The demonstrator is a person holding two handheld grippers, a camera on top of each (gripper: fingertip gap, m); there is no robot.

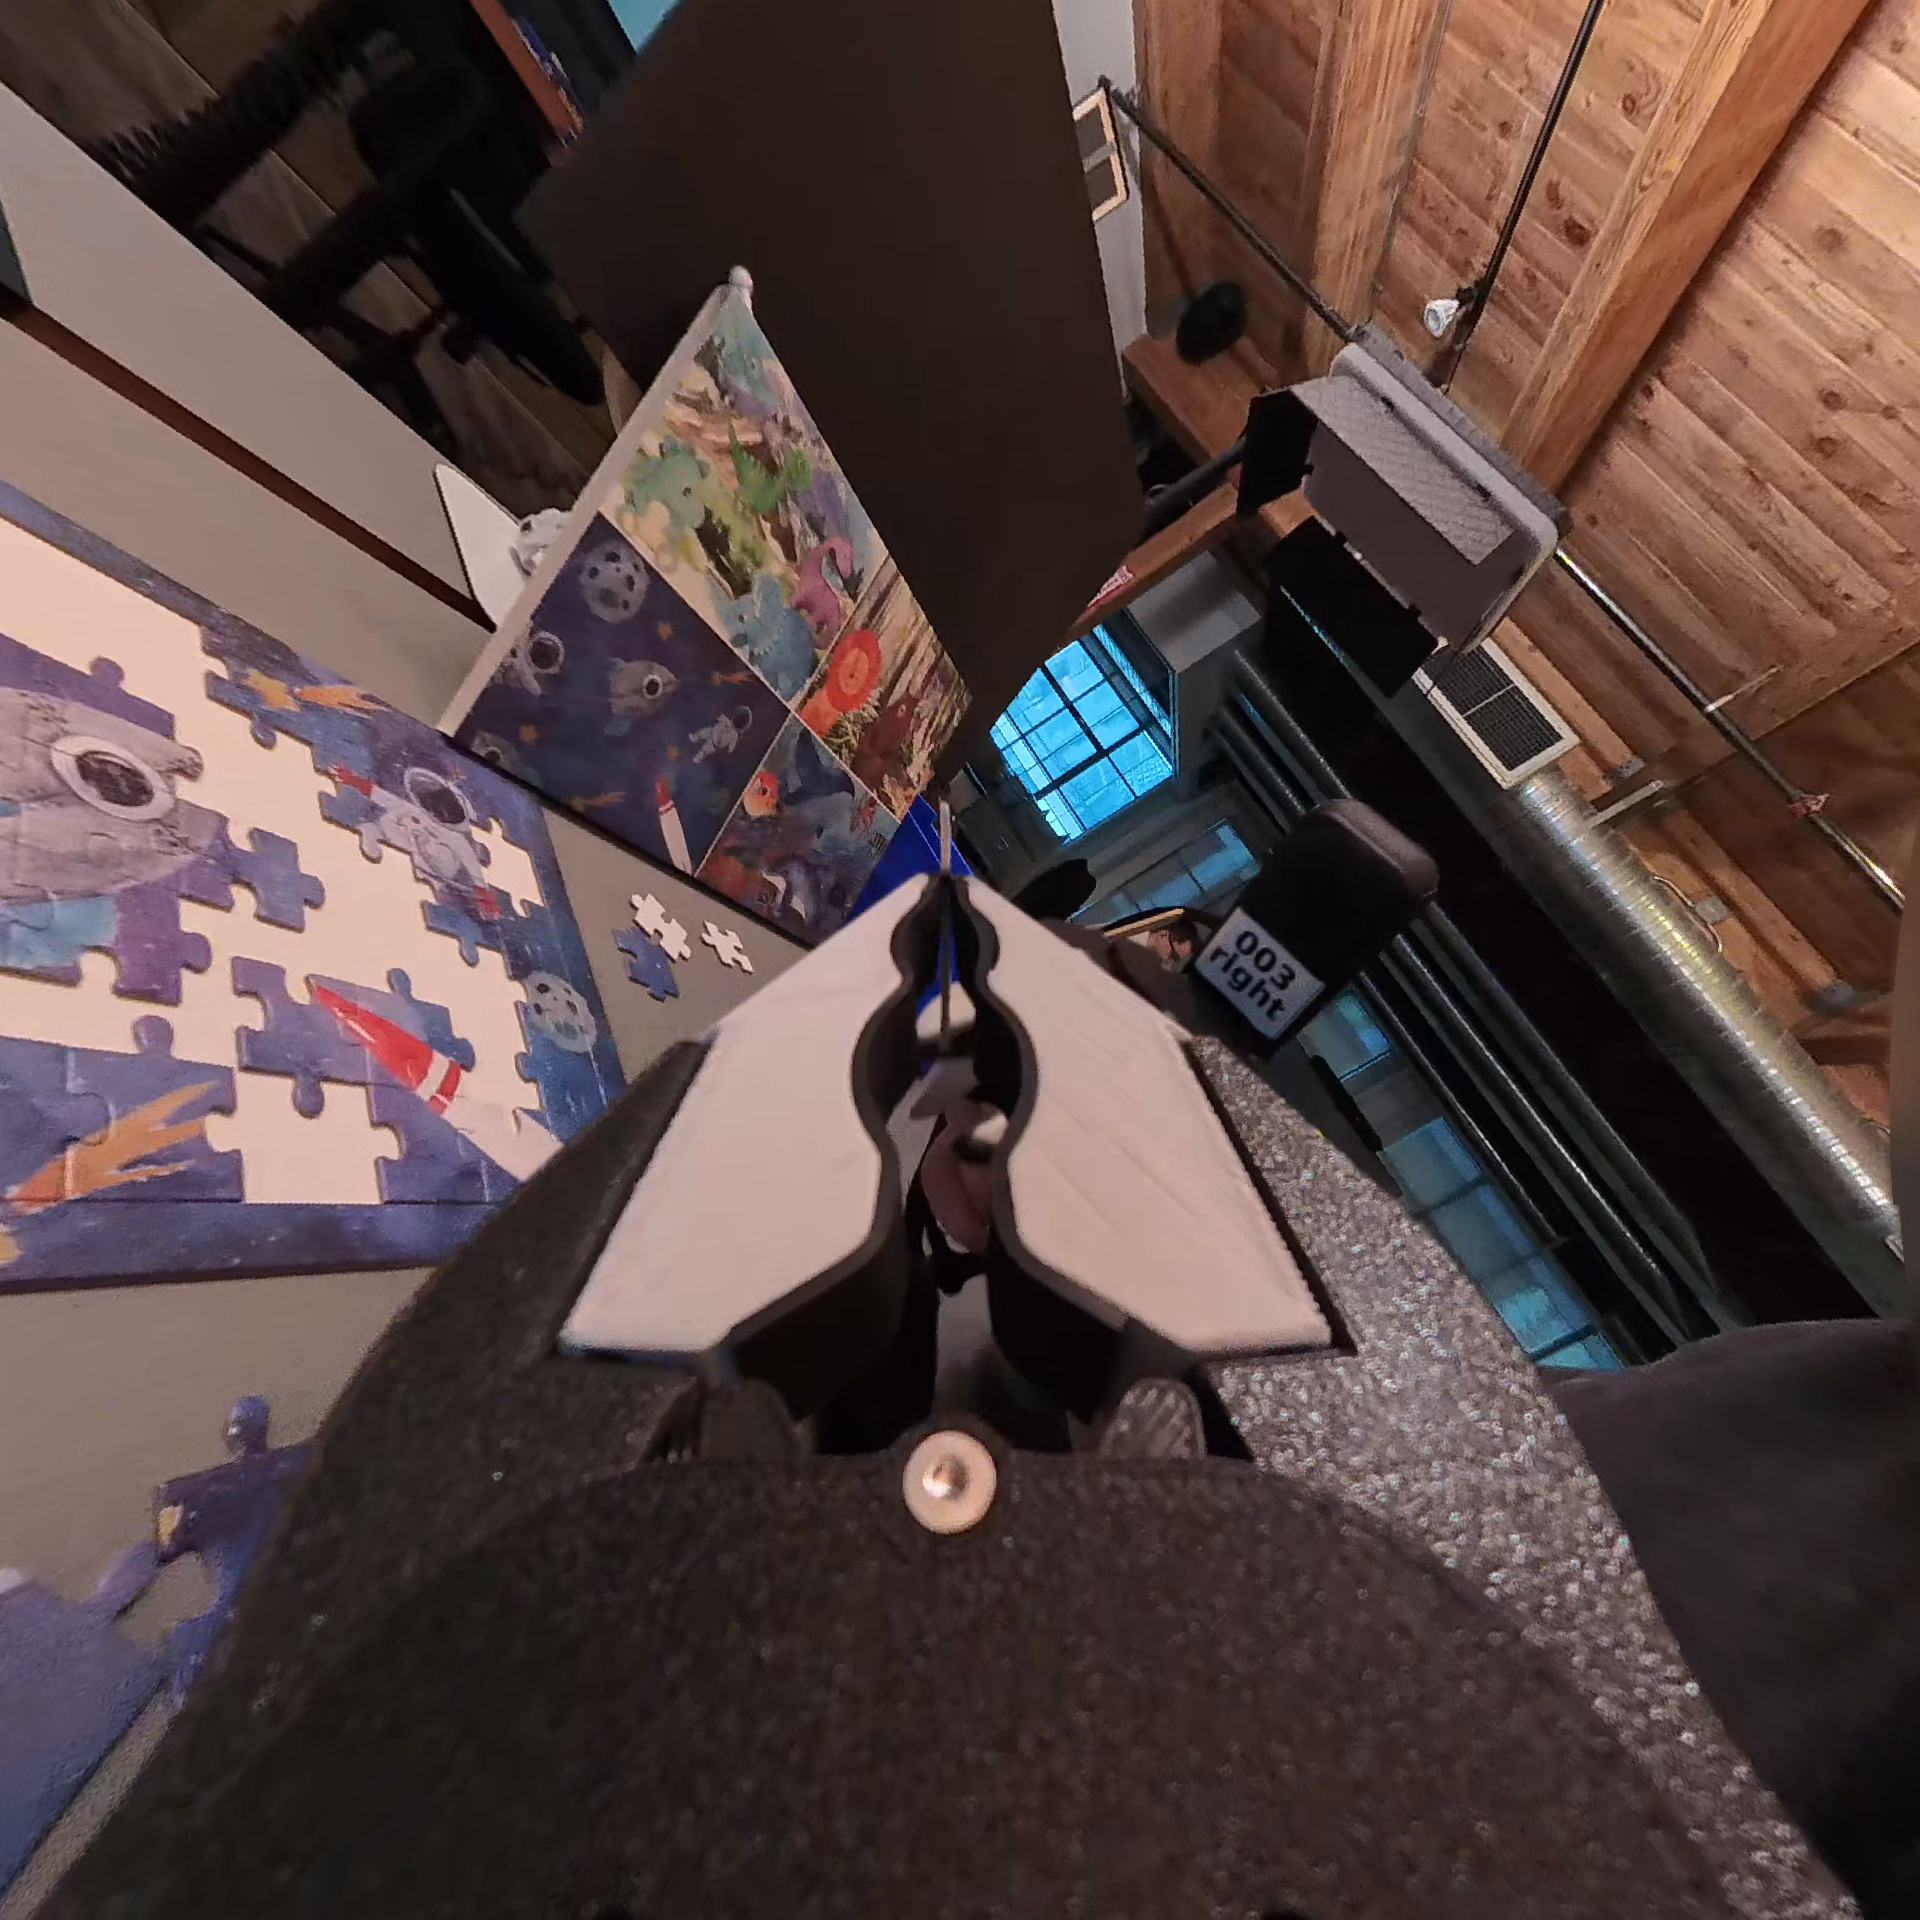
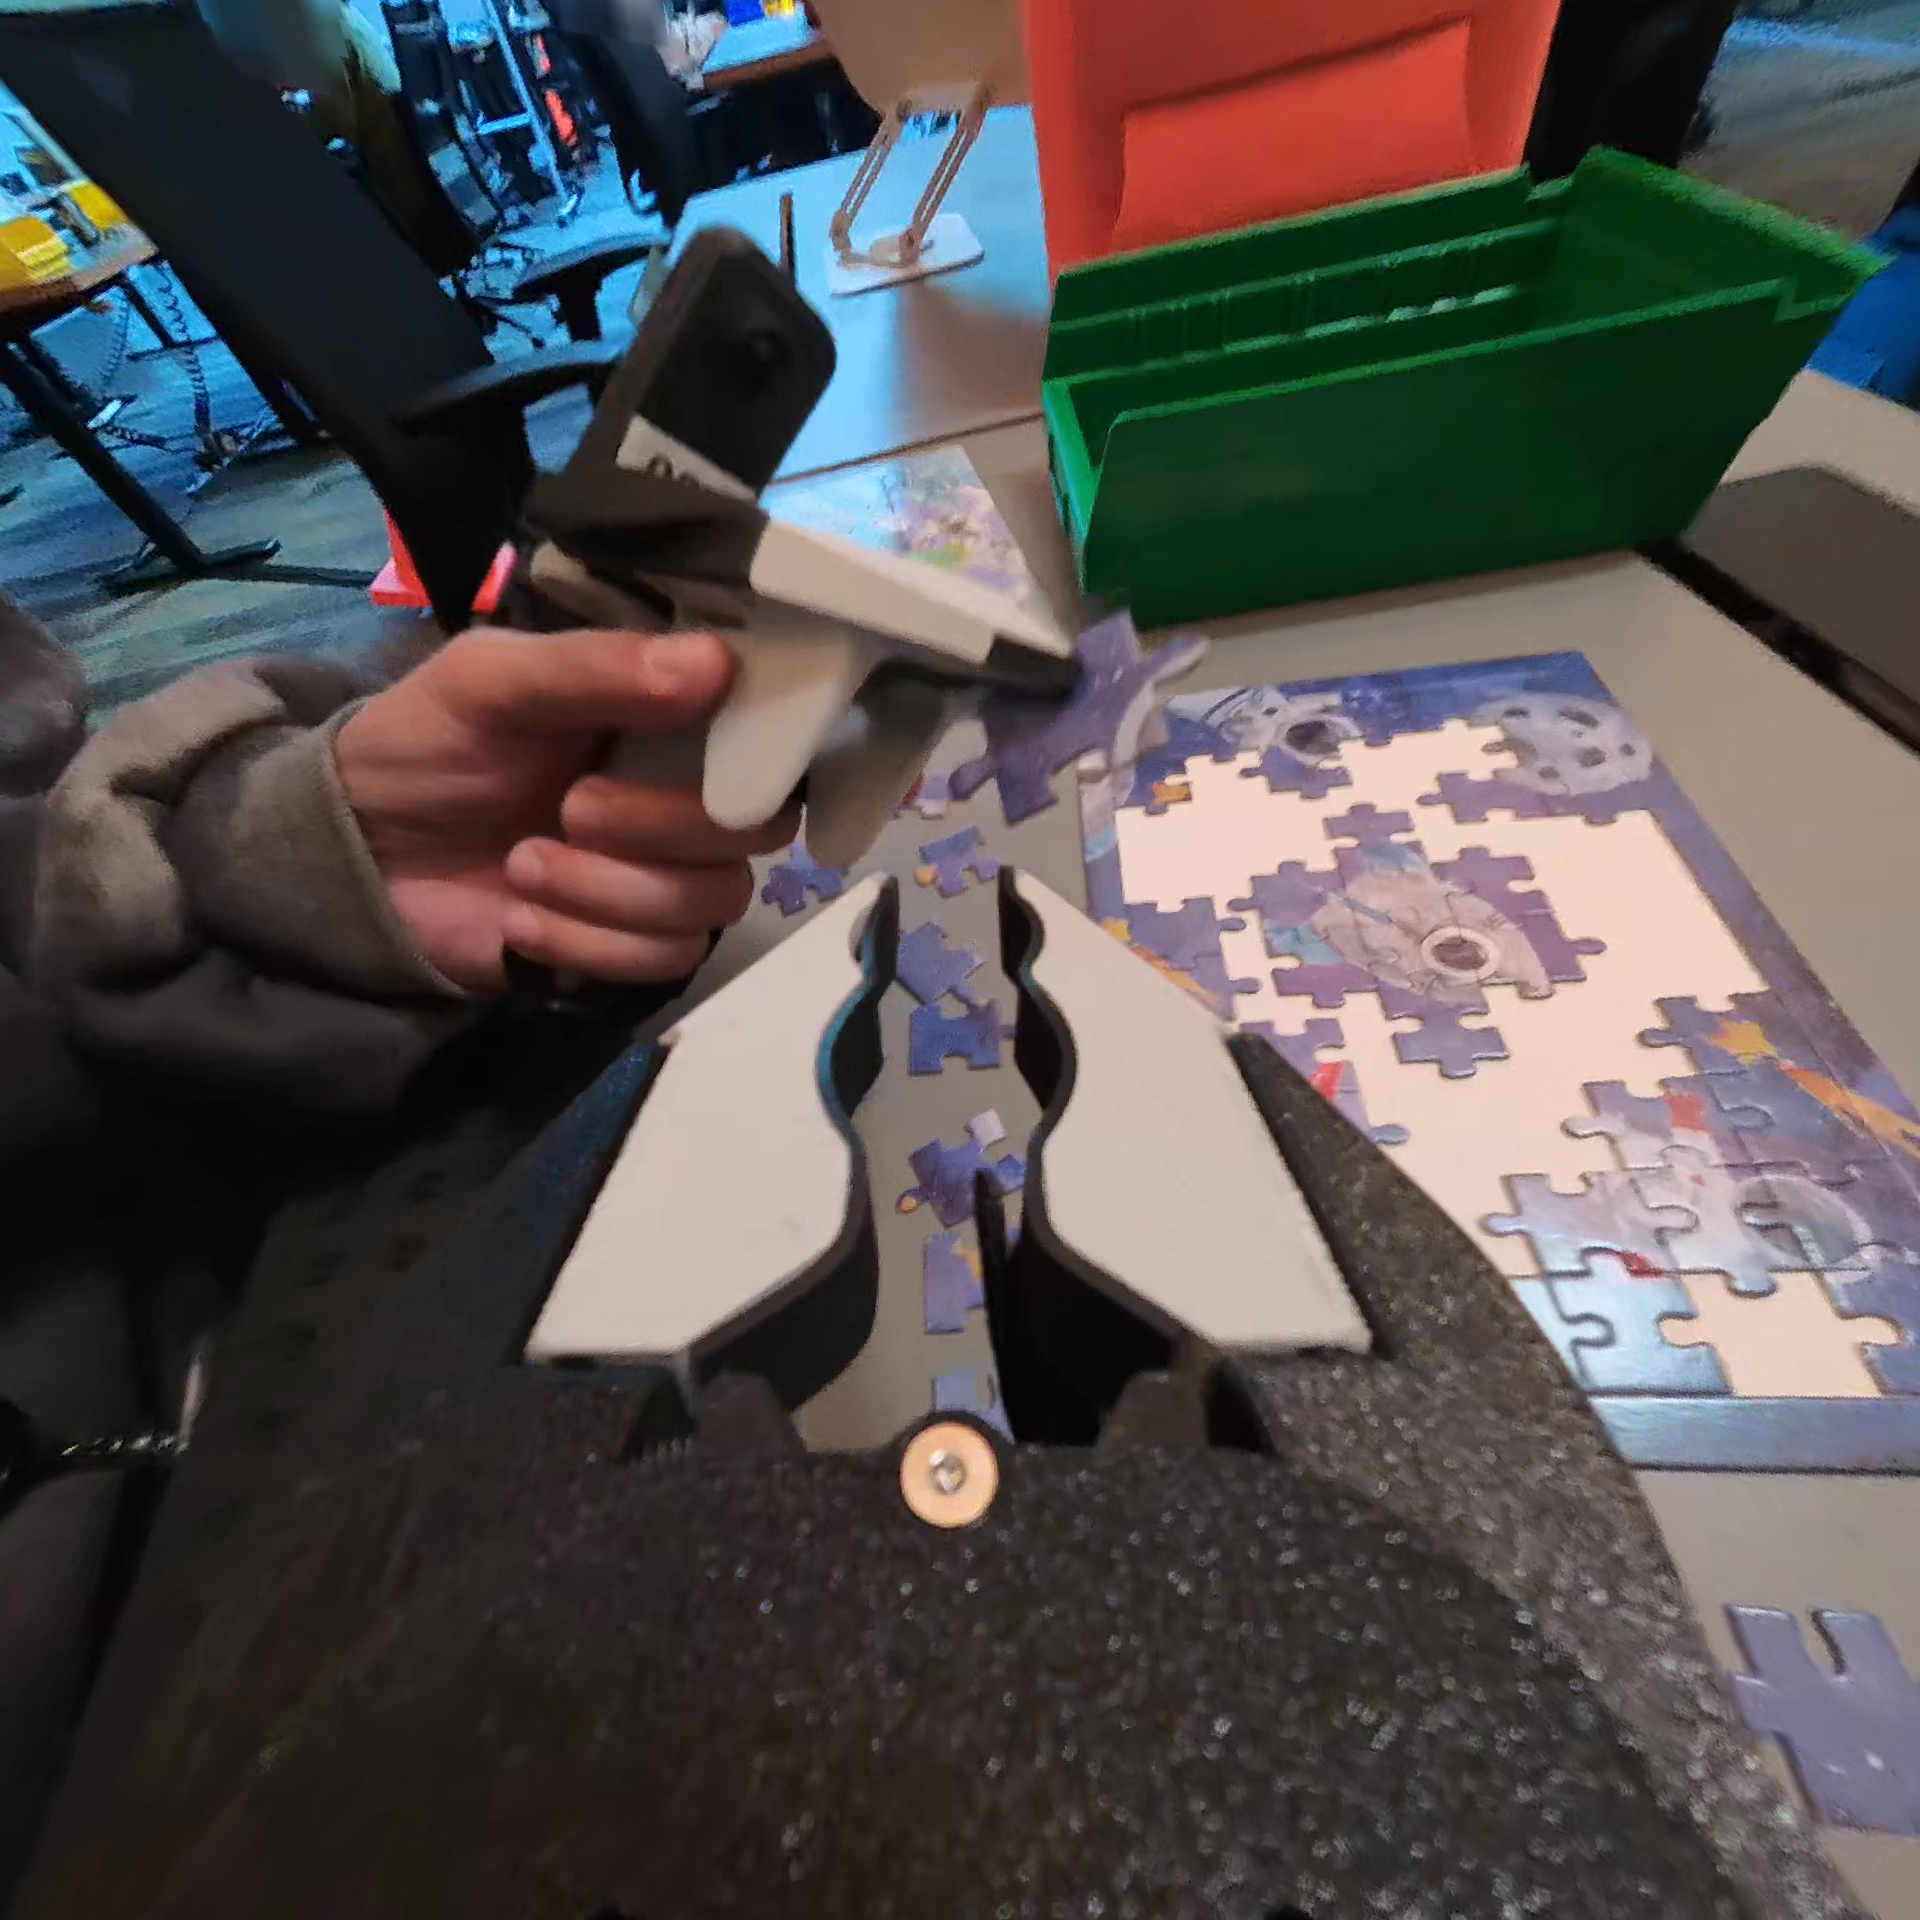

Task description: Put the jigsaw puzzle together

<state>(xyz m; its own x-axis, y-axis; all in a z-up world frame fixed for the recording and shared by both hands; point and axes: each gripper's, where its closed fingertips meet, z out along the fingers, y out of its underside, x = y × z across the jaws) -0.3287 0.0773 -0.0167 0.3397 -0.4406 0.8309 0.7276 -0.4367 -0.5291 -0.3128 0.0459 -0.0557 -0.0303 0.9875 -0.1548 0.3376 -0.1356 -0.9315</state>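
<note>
The jigsaw board [image 2: 1704,790] lies on the grey table, part filled with blue space pieces and white gaps; it also shows in the left wrist view [image 1: 561,935]. My left gripper [image 1: 943,883] is shut on a blue puzzle piece [image 1: 945,831], seen edge-on. In the right wrist view the left gripper [image 2: 1034,665], held by a hand, holds that blue piece [image 2: 1081,727] tilted above the board's far left corner. My right gripper [image 2: 948,894] is open and empty above several loose blue pieces [image 2: 951,997] left of the board.
A green bin [image 2: 1455,416] stands behind the board, with an orange chair [image 2: 1288,114] beyond. The puzzle's picture card [image 1: 727,623] leans upright past the board. A joined group of pieces [image 2: 1839,1725] lies near the table's front. Loose pieces [image 1: 665,935] lie beside the board.
</note>
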